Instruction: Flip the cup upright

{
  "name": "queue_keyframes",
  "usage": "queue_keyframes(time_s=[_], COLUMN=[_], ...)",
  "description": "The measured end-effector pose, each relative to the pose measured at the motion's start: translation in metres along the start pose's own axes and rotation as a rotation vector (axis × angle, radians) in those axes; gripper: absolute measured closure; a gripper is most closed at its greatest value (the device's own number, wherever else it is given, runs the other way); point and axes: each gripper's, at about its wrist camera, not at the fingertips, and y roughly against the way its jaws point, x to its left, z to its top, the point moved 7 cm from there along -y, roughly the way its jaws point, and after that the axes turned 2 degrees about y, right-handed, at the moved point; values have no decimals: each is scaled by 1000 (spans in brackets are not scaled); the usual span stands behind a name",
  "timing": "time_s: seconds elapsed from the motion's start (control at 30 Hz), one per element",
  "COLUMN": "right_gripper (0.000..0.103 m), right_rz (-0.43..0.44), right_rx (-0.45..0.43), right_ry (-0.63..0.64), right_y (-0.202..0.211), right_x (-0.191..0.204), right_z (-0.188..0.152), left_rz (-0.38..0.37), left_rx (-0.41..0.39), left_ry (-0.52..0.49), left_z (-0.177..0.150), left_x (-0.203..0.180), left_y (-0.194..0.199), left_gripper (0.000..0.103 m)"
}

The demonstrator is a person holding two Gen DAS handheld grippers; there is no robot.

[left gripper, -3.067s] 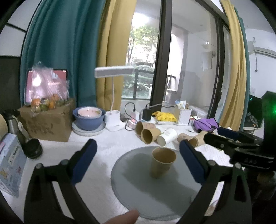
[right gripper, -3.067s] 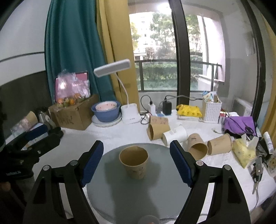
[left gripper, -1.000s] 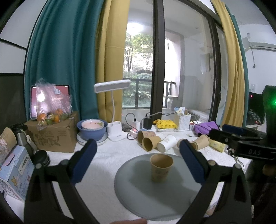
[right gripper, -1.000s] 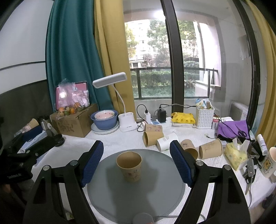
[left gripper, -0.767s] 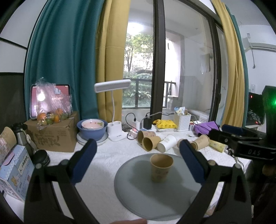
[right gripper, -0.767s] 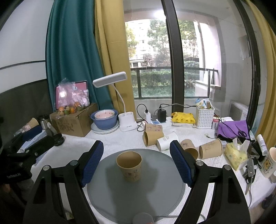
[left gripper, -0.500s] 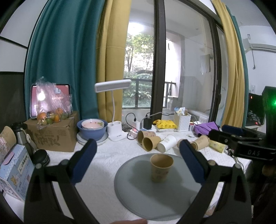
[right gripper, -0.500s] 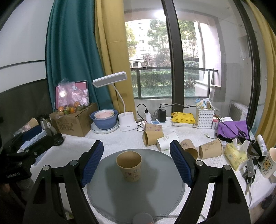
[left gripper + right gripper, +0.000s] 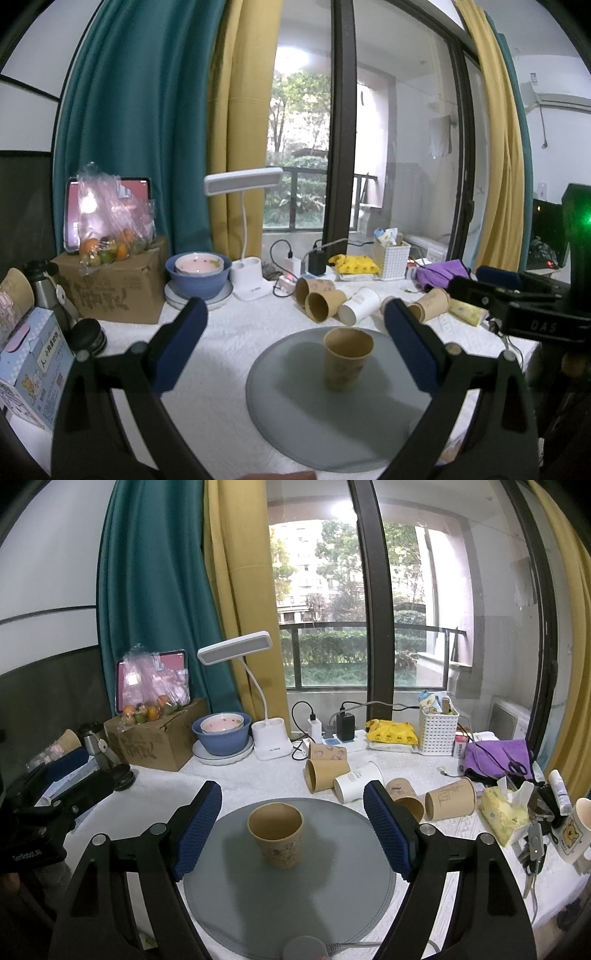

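Observation:
A brown paper cup (image 9: 347, 358) (image 9: 276, 834) stands upright, mouth up, on a round grey mat (image 9: 295, 406) (image 9: 236, 897). My left gripper (image 9: 295, 339) is open and empty, held back from the cup, which sits to the right of its centre line. My right gripper (image 9: 293, 823) is open and empty, with the cup between its blue pads (image 9: 388, 830) but farther away. The right gripper also shows at the right of the left wrist view (image 9: 524, 295), and the left gripper at the left of the right wrist view (image 9: 55, 786).
Several paper cups (image 9: 328, 771) lie on their sides behind the mat. Behind them are a white desk lamp (image 9: 271, 738), a blue bowl (image 9: 221, 734), a cardboard box with fruit (image 9: 155, 734), a white basket (image 9: 437, 731) and purple cloth (image 9: 495, 753). A mug (image 9: 574, 834) stands far right.
Over the last second nothing has visibly changed. Since about three seconds ago both grippers have drawn back and risen a little from the cup.

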Motion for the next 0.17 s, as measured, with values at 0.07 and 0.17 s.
queue_keyframes(time_s=[0.07,0.17], right_gripper=[21,21], right_rz=[-1,-7], right_rx=[1,5], right_ry=[1,7], right_y=[0,1], right_x=[0,-1], right_z=[-1,-2], left_rz=[-5,-14], left_rx=[-6,-24], left_ry=[3,23], left_z=[0,0], left_x=[0,5], left_y=[0,1], left_gripper=[6,6])
